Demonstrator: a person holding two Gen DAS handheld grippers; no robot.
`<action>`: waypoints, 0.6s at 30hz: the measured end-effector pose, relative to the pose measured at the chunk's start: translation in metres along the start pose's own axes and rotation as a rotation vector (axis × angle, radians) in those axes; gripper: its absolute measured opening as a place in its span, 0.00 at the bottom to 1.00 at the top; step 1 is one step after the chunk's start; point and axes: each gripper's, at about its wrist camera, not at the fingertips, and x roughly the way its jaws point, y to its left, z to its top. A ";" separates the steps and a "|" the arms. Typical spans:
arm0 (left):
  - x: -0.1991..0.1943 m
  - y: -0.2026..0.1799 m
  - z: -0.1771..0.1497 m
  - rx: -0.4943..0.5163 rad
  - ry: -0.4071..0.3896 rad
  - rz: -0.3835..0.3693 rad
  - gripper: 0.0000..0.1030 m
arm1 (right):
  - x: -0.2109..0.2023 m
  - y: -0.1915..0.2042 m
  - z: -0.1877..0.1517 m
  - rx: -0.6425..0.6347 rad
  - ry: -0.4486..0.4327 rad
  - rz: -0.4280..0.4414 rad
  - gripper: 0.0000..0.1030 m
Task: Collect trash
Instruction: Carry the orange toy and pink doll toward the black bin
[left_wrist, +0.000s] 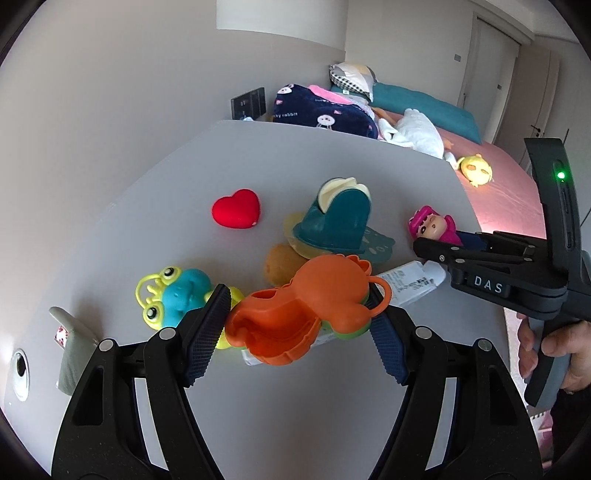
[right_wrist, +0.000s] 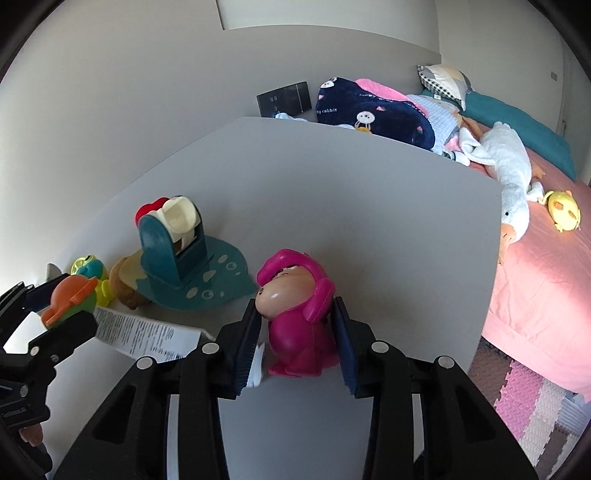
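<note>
On the grey table (left_wrist: 258, 166), my left gripper (left_wrist: 295, 328) has its jaws around an orange and green toy (left_wrist: 306, 310), pads touching its sides. It also shows in the right wrist view (right_wrist: 70, 299). My right gripper (right_wrist: 295, 343) has its jaws around a magenta doll figure (right_wrist: 295, 314), also seen in the left wrist view (left_wrist: 434, 225). A white printed tube (left_wrist: 410, 284) lies flat between the two toys, partly under the orange toy; in the right wrist view the tube (right_wrist: 144, 332) lies left of the doll.
A red heart (left_wrist: 236, 208), a teal stand with a cream roll (left_wrist: 336, 221), a brown lump (left_wrist: 284, 262) and a blue-yellow frog toy (left_wrist: 173, 295) sit on the table. A grey holder (left_wrist: 70, 343) stands at the left edge. A pink bed (right_wrist: 546, 258) with plush toys lies to the right.
</note>
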 end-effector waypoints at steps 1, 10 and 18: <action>-0.002 -0.003 0.000 0.003 -0.003 -0.002 0.69 | -0.001 0.000 0.000 0.000 0.000 0.000 0.39; -0.017 -0.028 0.002 0.020 -0.030 -0.023 0.69 | -0.035 -0.006 -0.013 0.006 -0.027 0.007 0.39; -0.029 -0.044 -0.002 0.015 -0.037 -0.033 0.69 | -0.062 -0.008 -0.027 0.009 -0.050 0.019 0.39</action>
